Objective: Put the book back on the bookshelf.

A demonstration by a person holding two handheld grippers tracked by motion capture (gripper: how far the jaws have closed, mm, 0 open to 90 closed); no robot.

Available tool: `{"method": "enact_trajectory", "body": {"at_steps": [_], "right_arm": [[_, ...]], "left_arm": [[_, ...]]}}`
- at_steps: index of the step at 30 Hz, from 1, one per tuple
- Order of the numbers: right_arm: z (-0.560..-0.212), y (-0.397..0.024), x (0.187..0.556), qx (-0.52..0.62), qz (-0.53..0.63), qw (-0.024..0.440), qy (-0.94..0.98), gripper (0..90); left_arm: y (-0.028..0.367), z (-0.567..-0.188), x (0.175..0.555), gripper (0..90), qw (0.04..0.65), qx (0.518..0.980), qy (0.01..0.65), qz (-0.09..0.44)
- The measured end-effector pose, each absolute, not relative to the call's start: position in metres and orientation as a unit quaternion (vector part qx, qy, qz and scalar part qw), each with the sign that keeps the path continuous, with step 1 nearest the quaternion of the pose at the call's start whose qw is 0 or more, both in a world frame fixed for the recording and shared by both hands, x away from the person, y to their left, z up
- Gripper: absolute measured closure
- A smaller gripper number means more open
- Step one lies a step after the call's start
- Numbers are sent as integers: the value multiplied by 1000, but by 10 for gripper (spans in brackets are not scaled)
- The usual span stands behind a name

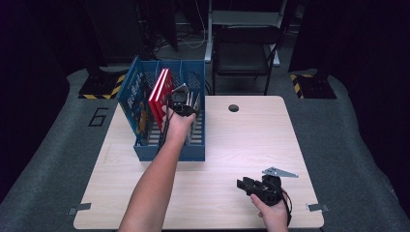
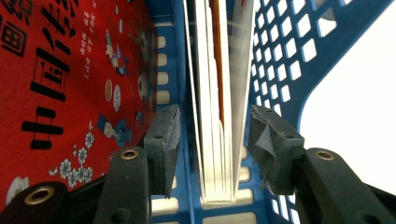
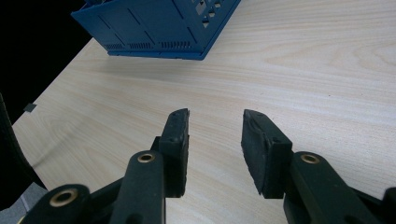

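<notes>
Blue plastic, the slotted file rack (image 1: 169, 150) stands at the bench's (image 1: 241, 145) left rear. A thin book (image 2: 217, 116) stands upright in its right compartment, between the left gripper's (image 2: 215, 140) parted pads, untouched; withdraw straight up without nudging it. The right gripper (image 3: 215, 140) rests open over pale woodgrain. Beyond, a dark room and folding chair (image 1: 246, 48).

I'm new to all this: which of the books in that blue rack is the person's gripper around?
The pale-edged book in the rack's right-hand slot; the open left gripper straddles it. The red book leans one slot left.
</notes>
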State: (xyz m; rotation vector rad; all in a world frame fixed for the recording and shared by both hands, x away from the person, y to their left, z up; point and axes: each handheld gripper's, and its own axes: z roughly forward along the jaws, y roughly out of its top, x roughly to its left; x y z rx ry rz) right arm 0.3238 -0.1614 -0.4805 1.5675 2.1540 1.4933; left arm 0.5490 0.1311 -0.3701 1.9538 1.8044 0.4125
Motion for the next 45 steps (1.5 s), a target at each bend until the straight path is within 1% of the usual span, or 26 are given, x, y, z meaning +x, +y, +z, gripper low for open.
{"method": "enact_trajectory", "body": {"at_steps": [6,19,27,35,42,45], "right_arm": [[-481,-161,324,511,488,47,705,614],[-482,-161,326,514,488,47,704,614],[-482,-159,325,513,485,46,706,614],[-481,-161,326,515,488,49,703,614],[-481,-160,326,514,485,51,706,612],[-481,-161,327,513,487,50,705,611]], "left_arm": [[134,-363,545,523,231,714,647,135],[132,-354,534,454,237,730,628,128],[136,-345,525,452,256,734,617,124],[139,-341,516,447,253,745,607,113],[140,-332,504,443,265,754,591,112],[140,-327,499,442,272,760,581,100]]}}
